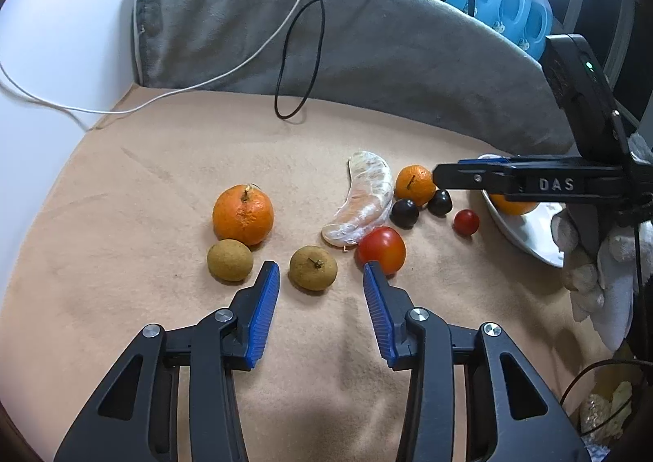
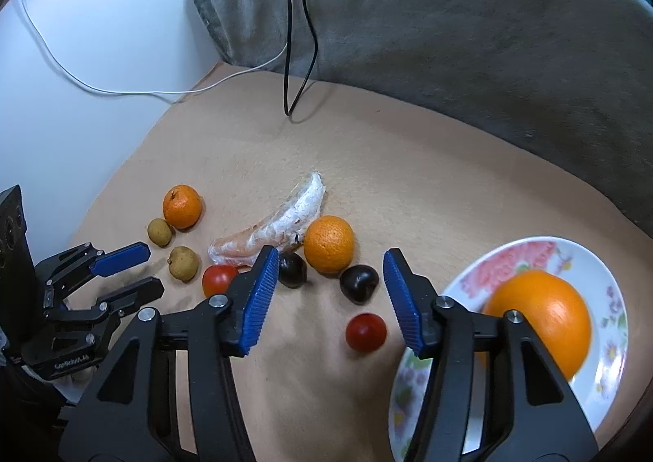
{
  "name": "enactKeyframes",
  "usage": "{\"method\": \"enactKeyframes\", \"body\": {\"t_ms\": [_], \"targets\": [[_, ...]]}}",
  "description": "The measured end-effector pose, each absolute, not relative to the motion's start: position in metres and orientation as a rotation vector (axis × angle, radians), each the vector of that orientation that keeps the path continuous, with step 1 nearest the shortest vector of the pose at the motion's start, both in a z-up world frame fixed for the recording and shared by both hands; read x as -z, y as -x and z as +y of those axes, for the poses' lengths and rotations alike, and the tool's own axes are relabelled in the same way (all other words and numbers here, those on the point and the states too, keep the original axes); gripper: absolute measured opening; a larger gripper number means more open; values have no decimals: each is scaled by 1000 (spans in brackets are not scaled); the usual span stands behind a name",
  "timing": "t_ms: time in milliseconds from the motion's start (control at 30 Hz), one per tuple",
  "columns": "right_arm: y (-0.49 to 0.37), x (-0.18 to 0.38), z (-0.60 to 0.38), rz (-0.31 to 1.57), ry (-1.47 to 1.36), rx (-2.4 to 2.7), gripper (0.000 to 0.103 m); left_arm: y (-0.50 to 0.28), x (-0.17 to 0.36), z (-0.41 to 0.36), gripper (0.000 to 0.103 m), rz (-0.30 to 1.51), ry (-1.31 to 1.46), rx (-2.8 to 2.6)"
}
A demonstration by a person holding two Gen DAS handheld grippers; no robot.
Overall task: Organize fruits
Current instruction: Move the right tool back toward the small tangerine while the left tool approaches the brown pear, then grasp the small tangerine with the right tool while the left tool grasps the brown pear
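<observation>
A: How did the jaws stand?

B: The left gripper (image 1: 321, 272) had its jaws apart, nothing pressed by the blue pads (image 1: 263, 311). A longan (image 1: 313, 267) lay on the cloth just ahead of the tips, between their lines but untouched. The right gripper (image 2: 328, 264) was spread too and gripped nothing; a dark cherry (image 2: 359, 283) sat on the cloth between its tips, clear of both pads.

A: And around them?

B: Near the left tips lay a second longan (image 1: 229, 260), a mandarin (image 1: 243, 214) behind it, and a tomato (image 1: 381, 249) right beside the right-hand pad. A peeled citrus segment (image 1: 361, 204) curved behind the tomato. By the right gripper's left pad sat another cherry (image 2: 292, 268); a small mandarin (image 2: 329, 243) was just behind the two cherries, and a small tomato (image 2: 365, 332) lay nearer the camera.

A: Anything sorted?

B: One orange (image 2: 540, 321) rested on the flowered plate (image 2: 526, 254) at the right. Everything else was loose on the tan cloth (image 1: 163, 184).

A: Farther out?

B: A grey blanket (image 1: 367, 33) bunched along the back, with a black cable (image 1: 302, 54) and a white cable (image 1: 61, 105) over it.
</observation>
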State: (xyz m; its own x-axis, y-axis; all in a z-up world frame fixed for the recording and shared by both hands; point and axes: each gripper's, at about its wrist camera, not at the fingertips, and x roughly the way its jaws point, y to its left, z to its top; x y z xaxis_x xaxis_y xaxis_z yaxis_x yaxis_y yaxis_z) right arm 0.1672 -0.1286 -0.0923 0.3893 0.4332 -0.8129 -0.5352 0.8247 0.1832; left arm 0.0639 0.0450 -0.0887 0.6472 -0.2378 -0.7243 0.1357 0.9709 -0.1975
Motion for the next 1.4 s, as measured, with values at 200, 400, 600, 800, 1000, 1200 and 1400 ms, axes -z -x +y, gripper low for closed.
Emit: {"method": "enactKeyframes", "body": {"t_ms": [200, 400, 600, 800, 1000, 1200, 1400], "targets": [[-178, 99, -124, 1027, 102, -623, 55, -71, 92, 43, 38, 870, 117, 206], [-183, 105, -120, 1049, 103, -633, 55, -75, 97, 43, 35, 890, 117, 210], [-190, 111, -117, 1070, 95, -635, 51, -79, 105, 46, 29, 884, 143, 210], [-193, 115, -112, 1080, 104, -635, 45, -82, 109, 47, 27, 888, 152, 212], [-194, 117, -109, 1086, 100, -638, 37, -82, 109, 47, 26, 881, 158, 213], [-191, 116, -110, 1081, 88, -637, 37, -80, 108, 48, 26, 872, 161, 207], [-183, 107, -116, 1059, 77, -640, 36, -76, 102, 48, 26, 856, 159, 206]]}}
